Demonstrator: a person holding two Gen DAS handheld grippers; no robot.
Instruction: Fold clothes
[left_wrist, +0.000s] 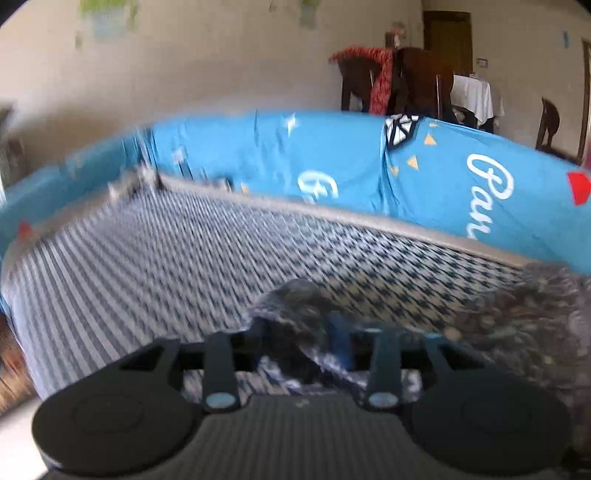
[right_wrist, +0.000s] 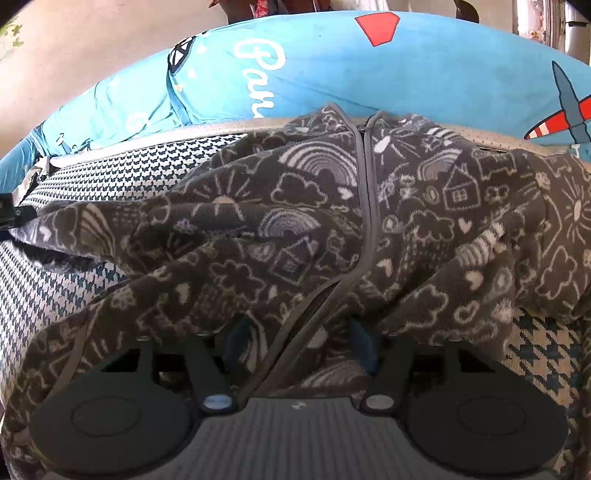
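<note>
A dark grey fleece garment (right_wrist: 295, 221) with a white doodle print and a front zip lies spread on the houndstooth cover (right_wrist: 92, 173). My right gripper (right_wrist: 299, 343) sits low at the garment's near edge. Its jaws stand apart and fleece is draped over the blue fingertips (right_wrist: 236, 339). One sleeve stretches left to my left gripper (right_wrist: 14, 214). The left wrist view is blurred. There my left gripper (left_wrist: 301, 336) is shut on a bunched end of the garment (left_wrist: 295, 299), lifted just above the cover. More of the garment (left_wrist: 517, 317) lies to its right.
A blue printed cushion back (left_wrist: 332, 155) runs along the far edge of the houndstooth cover (left_wrist: 147, 277). Behind it stand dark wooden chairs with a red cloth (left_wrist: 380, 74) and a table with a white cloth (left_wrist: 476, 96). A beige wall is at the left.
</note>
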